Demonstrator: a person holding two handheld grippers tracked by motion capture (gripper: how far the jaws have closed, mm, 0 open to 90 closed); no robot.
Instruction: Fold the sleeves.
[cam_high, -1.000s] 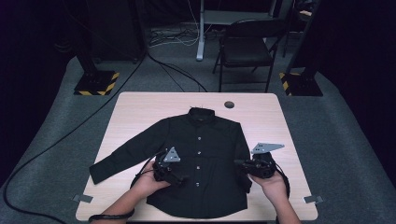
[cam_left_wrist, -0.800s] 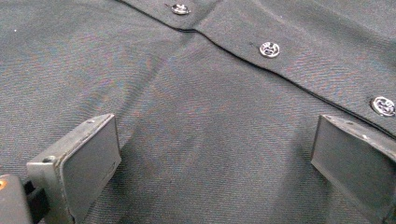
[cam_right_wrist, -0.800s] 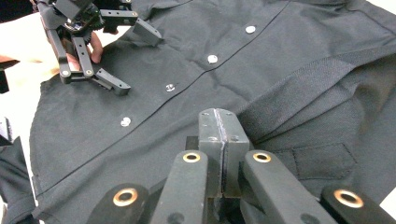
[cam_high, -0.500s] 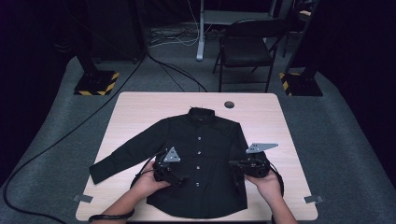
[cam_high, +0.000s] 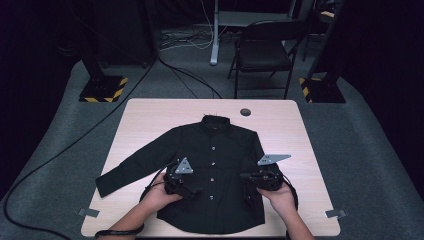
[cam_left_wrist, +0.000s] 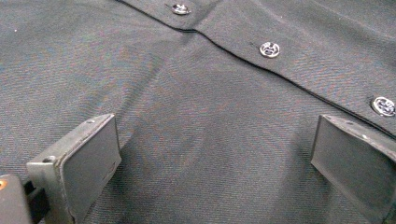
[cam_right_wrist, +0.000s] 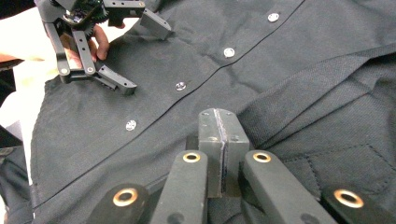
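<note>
We find a black shirt (cam_high: 215, 165) laid flat, front up, on a pale wooden counter (cam_high: 150, 117), its collar toward the far edge and its hem near the person's side. One sleeve (cam_high: 135, 167) lies stretched out to the left across the counter; the sleeve on the other side is folded in over the body of the shirt, as the right claw view shows by a diagonal fold of cloth (cam_right_wrist: 308, 88). A row of pale buttons (cam_high: 212, 177) runs down the middle of the front, which is fastened. We note the left claw (cam_high: 192, 190) held in the left hand (cam_high: 160, 195) over the lower left part of the shirt, just beside the button line. Its jaws stand wide apart, resting on or just above the cloth, with nothing gripped between them; the left claw view shows flat fabric (cam_left_wrist: 210, 135) between the two pads and three buttons beyond. We note the right claw (cam_high: 245, 176) held in the right hand (cam_high: 277, 195) over the lower right part of the shirt. Its jaws are pressed together, pad against pad (cam_right_wrist: 218, 135); whether any cloth is caught between them we cannot tell. The two claws are well apart, one to each side of the button line. A dark round hole (cam_high: 245, 112) sits in the counter beyond the collar.
</note>
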